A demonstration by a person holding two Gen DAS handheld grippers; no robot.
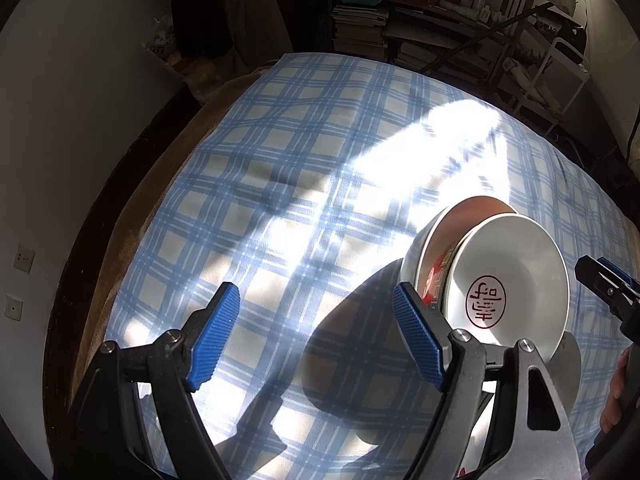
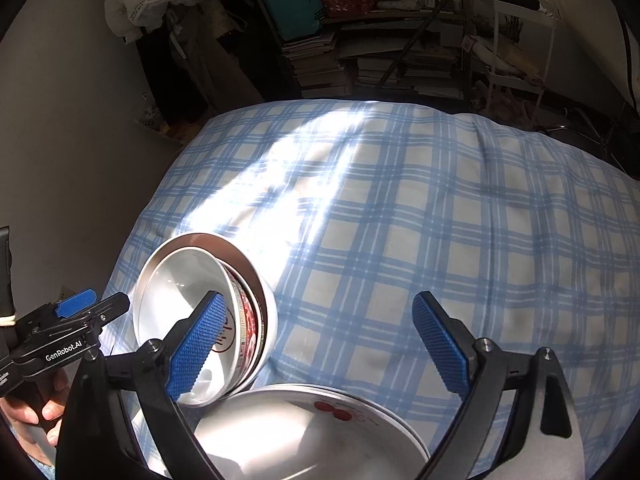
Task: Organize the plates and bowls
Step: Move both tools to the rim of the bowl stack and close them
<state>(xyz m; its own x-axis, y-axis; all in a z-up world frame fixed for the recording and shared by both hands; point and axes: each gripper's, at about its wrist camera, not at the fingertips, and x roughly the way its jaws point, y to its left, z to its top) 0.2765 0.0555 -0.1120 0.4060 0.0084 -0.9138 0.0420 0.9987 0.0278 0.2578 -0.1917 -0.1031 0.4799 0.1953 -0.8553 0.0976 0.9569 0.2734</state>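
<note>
Nested bowls (image 2: 208,320) sit tilted on their side on the bed (image 2: 400,220), near its left edge, leaning against the rim of the plates (image 2: 304,436) stacked at the near edge. Inner white bowl (image 1: 508,280) carries a red seal mark; a red-patterned bowl is sandwiched between it and the outer one.

Left claw (image 1: 316,336): wide open, nothing held, its right finger just beside or touching the outer bowl's rim, can't tell which. Right claw (image 2: 320,344): wide open, empty, left finger in front of the bowl stack, plates directly beneath.

Risks, as I judge them:
- Soft bedding, stack already tipped. A nudge from either claw could roll it or slide the inner bowls out.
- Pinching only the inner rim likely pulls one bowl free and drops the rest onto the plates.
- Glare washes out rims, so edge alignment is hard to read.

Room: far and right side of the bed are open plaid (image 1: 280,160); left edge is close, so avoid pushing that way.
</note>
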